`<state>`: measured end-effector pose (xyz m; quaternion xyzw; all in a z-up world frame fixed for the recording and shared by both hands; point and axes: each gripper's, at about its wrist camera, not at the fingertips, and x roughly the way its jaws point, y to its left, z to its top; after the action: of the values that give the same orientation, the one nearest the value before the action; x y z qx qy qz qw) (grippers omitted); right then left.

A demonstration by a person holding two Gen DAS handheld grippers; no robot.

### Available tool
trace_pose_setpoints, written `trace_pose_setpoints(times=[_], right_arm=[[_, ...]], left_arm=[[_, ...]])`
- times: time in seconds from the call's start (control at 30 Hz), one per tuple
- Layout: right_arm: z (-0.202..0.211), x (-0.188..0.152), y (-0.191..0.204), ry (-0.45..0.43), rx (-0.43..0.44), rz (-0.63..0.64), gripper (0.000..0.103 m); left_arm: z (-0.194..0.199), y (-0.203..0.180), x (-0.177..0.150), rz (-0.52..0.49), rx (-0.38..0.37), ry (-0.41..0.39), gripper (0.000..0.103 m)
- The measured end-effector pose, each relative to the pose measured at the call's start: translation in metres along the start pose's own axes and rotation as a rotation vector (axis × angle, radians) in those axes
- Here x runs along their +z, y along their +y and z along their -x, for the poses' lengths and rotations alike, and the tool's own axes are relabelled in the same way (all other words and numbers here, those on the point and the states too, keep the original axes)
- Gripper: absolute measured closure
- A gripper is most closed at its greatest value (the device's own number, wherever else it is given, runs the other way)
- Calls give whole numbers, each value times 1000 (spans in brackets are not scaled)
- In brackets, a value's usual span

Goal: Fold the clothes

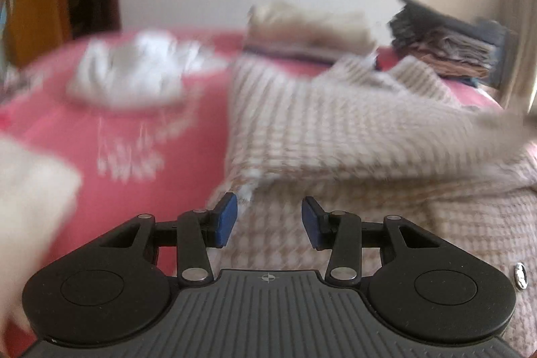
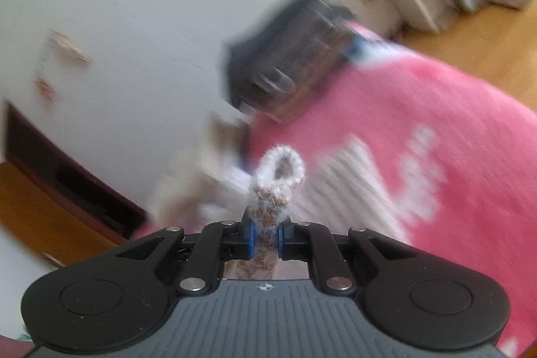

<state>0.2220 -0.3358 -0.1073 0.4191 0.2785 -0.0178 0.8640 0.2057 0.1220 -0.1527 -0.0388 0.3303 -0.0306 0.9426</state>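
Note:
A beige-and-white knit garment (image 1: 335,130) lies spread on the pink bed cover (image 1: 141,109), with one part folded over on top and blurred by motion. My left gripper (image 1: 269,222) is open and empty, just above the garment's near edge. In the right wrist view my right gripper (image 2: 265,235) is shut on a strip of the same knit garment (image 2: 273,193), whose fuzzy white cuff curls up past the fingertips, held above the bed.
Folded clothes sit at the far side of the bed: a white pile (image 1: 134,72), a beige stack (image 1: 308,29) and a dark stack (image 1: 449,39), also shown in the right wrist view (image 2: 292,56). A pale cloth (image 1: 30,197) lies near left. Wooden floor (image 2: 476,42) lies beyond the bed.

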Motion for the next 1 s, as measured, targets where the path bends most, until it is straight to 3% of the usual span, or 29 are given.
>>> trace_pose_setpoints(times=[0.1, 0.33, 0.4, 0.47, 0.5, 0.6, 0.7, 0.83, 0.93, 1.0], right_arm=[[-11, -10, -26, 51, -51, -93, 90], [4, 8, 10, -50, 95, 36, 90], [0, 5, 5, -33, 56, 53, 90], [-16, -5, -14, 65, -72, 69, 89], [-18, -8, -24, 87, -76, 45, 90], [-7, -5, -41, 96, -23, -72, 79], [17, 4, -37, 49, -57, -45, 69], [48, 12, -6, -35, -138, 173, 71], [50, 3, 41, -81, -139, 436, 80], [38, -11, 65, -72, -117, 572, 82]], left_arm=[[1, 2, 1, -1, 4, -5, 61], [-1, 4, 2, 3, 1, -14, 61], [-1, 3, 1, -14, 0, -11, 61], [0, 1, 0, -37, -1, -9, 60], [0, 0, -1, -48, -2, -8, 60], [5, 1, -1, -75, -22, 1, 59], [19, 4, 2, -86, -58, 2, 57], [47, 4, 12, -67, -139, -79, 57], [52, -7, 27, -69, -178, -148, 56], [35, -19, 36, -71, -174, -136, 55]])
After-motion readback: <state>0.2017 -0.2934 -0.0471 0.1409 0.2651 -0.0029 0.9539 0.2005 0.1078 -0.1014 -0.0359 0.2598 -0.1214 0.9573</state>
